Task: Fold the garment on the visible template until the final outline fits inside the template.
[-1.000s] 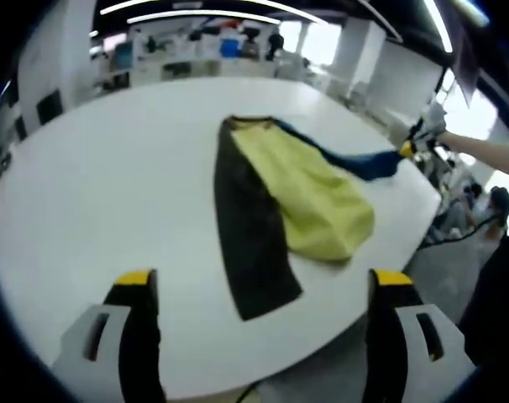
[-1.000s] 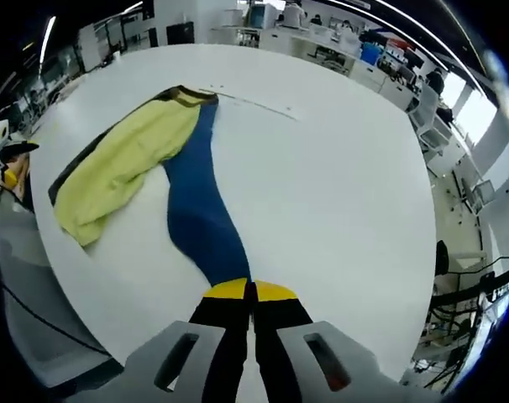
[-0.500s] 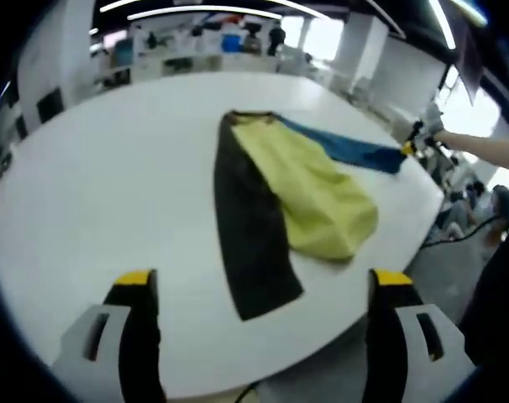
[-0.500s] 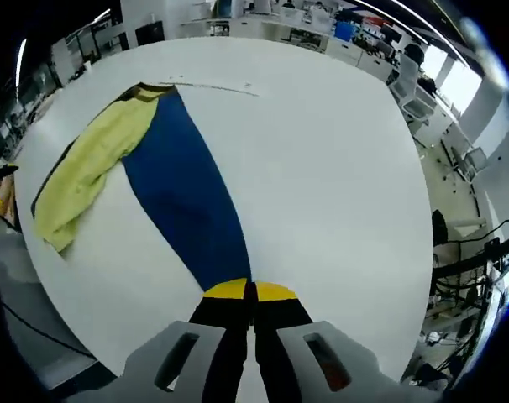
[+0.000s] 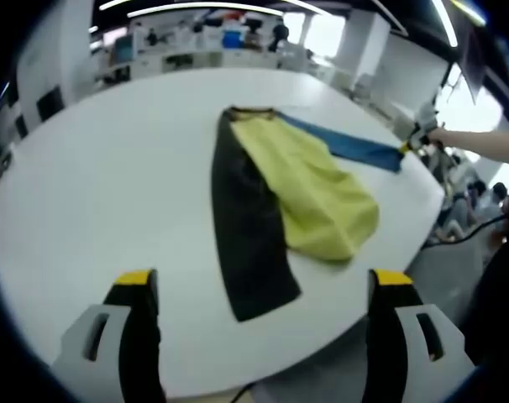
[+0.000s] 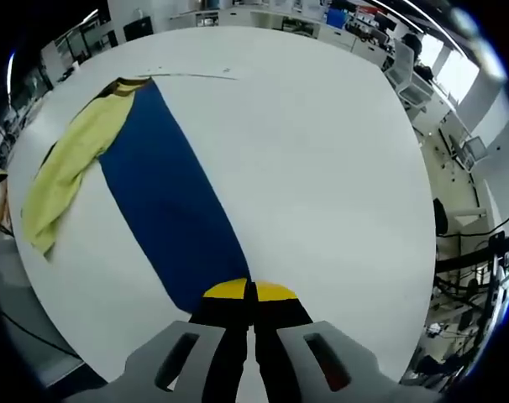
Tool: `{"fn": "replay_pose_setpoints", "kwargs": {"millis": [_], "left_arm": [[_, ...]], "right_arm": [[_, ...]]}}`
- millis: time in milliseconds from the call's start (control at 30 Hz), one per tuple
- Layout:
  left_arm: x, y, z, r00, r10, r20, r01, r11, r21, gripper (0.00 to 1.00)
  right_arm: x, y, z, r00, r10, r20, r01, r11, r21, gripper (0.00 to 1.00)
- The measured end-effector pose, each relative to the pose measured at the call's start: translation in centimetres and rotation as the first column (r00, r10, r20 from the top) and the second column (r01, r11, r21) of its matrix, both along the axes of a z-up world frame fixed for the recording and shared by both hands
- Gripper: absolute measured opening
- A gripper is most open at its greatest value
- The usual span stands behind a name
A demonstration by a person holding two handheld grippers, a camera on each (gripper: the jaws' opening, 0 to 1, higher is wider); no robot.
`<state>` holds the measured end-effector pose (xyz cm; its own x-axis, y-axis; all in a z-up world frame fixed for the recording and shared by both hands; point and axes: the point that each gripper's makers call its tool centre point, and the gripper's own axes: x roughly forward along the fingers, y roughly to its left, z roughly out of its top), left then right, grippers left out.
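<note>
Jaws of my right gripper (image 6: 250, 292) pinch the blue panel's end of the garment (image 6: 154, 201), stretched flat across the white table (image 6: 322, 168). My left gripper (image 5: 263, 281) hangs wide open over the near edge, its view revealing the dark panel (image 5: 246, 227) beside the yellow one.

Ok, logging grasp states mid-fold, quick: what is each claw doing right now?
Left claw: open, holding nothing, hovering above the table.
Right claw: shut on the blue panel of the garment.
</note>
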<state>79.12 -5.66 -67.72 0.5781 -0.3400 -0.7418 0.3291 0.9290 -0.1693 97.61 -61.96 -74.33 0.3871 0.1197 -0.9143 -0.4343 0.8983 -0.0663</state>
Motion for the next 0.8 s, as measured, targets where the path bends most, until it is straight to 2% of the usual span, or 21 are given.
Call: {"fn": "replay_pose_setpoints", "kwargs": {"millis": [800], "left_arm": [[0.1,-0.2,-0.8,1.000,-0.001,-0.029,0.001,1.000,0.023,0.99]], "right_arm": [[0.7,0.2,-2.1,0.998,0.024,-0.061,-0.027,0.999,-0.041,0.01]]}}
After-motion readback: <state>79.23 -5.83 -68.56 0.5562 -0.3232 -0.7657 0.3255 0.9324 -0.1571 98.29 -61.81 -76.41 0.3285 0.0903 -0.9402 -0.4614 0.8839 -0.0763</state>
